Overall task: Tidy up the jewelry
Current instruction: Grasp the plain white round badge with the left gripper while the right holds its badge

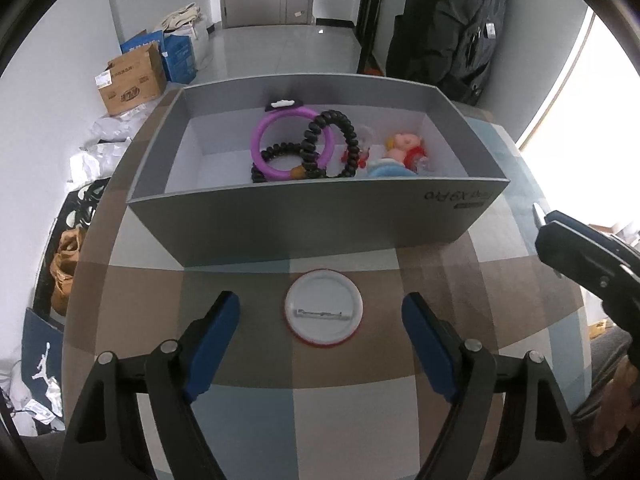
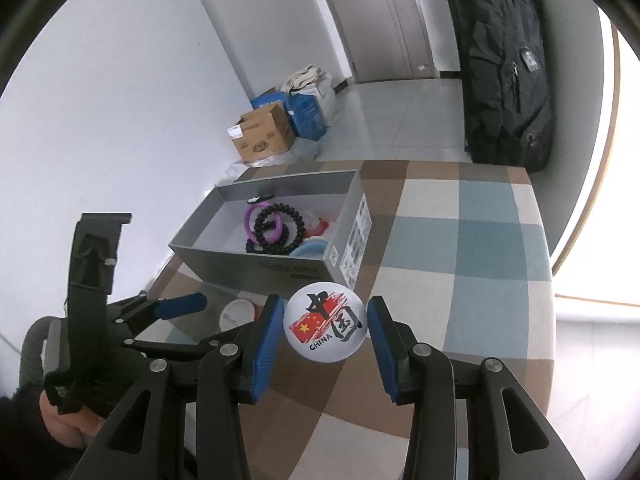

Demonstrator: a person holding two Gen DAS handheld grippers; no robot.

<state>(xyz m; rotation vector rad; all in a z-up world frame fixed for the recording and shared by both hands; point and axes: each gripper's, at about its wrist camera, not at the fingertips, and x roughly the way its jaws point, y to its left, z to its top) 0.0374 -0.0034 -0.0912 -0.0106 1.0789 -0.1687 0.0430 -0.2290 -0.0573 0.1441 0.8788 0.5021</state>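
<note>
Lying face down on the checked table, a round white badge (image 1: 324, 312) with a red rim shows its pin bar, between the wide-open blue pads of the left gripper (image 1: 321, 312) and touching neither pad. Just beyond it stands a grey box (image 1: 312, 216) that already holds a purple ring (image 1: 260, 136), black coiled bands (image 1: 350, 140) and small toy-like charms (image 1: 404, 148).

A second badge (image 2: 325, 327), face up with a flag and the word CHINA, sits between the pads of the right gripper (image 2: 326, 330). Its jaws stand narrow around the badge; whether they press its edges or leave a sliver of gap cannot be told, nor whether the badge is off the table.

Judging from this, the step in hand is gripping each badge and moving it into the box. To do it well, lower the left pads to the table on either side of the rim, close evenly across the widest part, and lift flat. The domed, thin edge could slip out, so squeeze slowly. Carry it over the near wall before letting go.
</note>
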